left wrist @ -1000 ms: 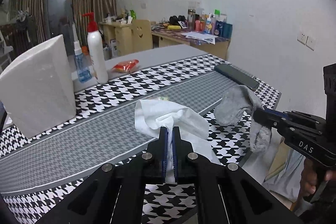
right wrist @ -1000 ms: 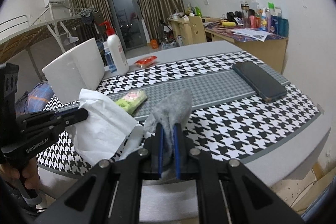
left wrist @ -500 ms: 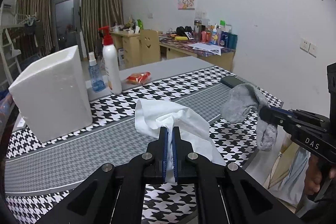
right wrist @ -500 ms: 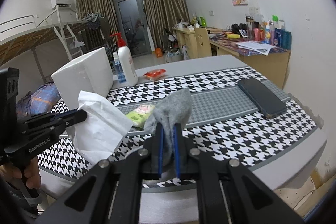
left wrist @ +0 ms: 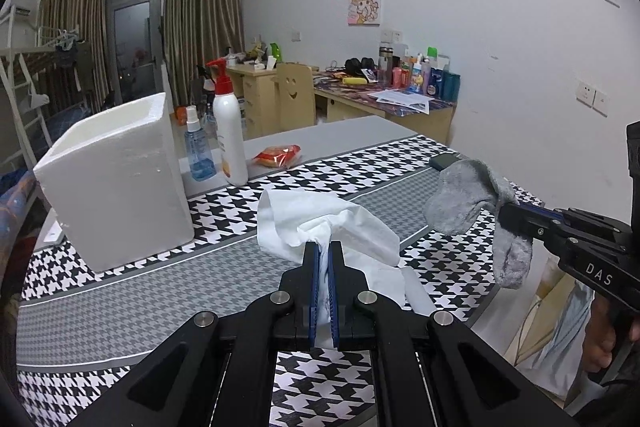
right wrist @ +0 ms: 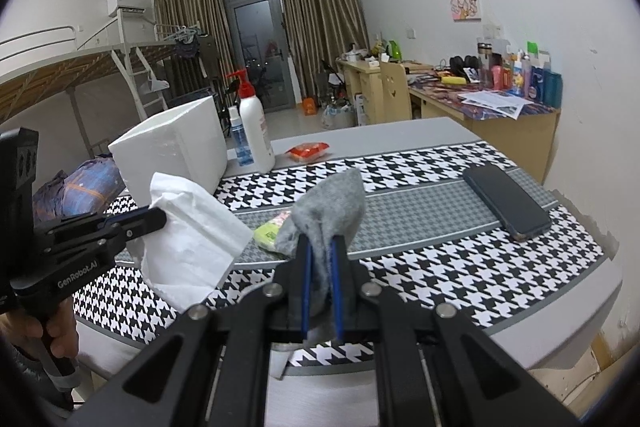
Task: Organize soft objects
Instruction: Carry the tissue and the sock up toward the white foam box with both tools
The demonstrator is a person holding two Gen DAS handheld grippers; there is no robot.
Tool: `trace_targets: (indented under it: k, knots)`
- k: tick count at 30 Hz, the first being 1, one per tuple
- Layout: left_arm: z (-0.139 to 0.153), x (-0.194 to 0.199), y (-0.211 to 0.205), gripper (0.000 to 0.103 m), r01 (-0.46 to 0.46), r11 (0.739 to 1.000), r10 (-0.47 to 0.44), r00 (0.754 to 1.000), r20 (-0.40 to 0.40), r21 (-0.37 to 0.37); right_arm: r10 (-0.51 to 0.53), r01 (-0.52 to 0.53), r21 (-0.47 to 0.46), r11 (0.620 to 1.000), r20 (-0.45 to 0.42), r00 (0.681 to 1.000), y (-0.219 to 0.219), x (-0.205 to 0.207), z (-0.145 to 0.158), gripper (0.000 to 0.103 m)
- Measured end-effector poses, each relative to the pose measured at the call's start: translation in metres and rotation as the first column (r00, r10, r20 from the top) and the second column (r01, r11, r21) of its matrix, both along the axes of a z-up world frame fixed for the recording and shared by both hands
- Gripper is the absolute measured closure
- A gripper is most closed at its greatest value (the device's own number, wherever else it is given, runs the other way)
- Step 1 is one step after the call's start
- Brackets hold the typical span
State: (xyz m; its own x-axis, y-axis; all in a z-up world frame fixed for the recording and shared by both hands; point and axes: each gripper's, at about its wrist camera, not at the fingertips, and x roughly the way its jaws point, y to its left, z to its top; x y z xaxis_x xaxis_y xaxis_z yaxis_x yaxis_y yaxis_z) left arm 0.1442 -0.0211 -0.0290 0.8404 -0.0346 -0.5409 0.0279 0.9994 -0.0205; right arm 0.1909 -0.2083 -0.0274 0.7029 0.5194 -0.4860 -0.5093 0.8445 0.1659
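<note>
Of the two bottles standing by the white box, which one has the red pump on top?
The tall white bottle. The smaller blue spray bottle beside it is clear blue with a white nozzle.

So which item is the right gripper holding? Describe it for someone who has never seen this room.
Start at the houndstooth table. Above its near edge, two grippers each pinch something soft. The right gripper holds a grey sock, fuzzy and dark, unlike the thin white tissue beside it.

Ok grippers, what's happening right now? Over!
Left gripper shut on white cloth. Right gripper shut on grey sock. Both lifted over table. White box ahead, path clear.
</note>
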Motion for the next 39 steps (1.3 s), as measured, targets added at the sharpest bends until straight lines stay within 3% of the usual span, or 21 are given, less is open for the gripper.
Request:
trace_targets:
  k: [39]
  knots:
    - [0.049, -0.025, 0.037, 0.098, -0.086, 0.995, 0.08, 0.991, 0.108, 0.053, 0.093, -0.095, 0.018, 0.995, 0.08, 0.992, 0.038, 0.0, 0.031, 0.091]
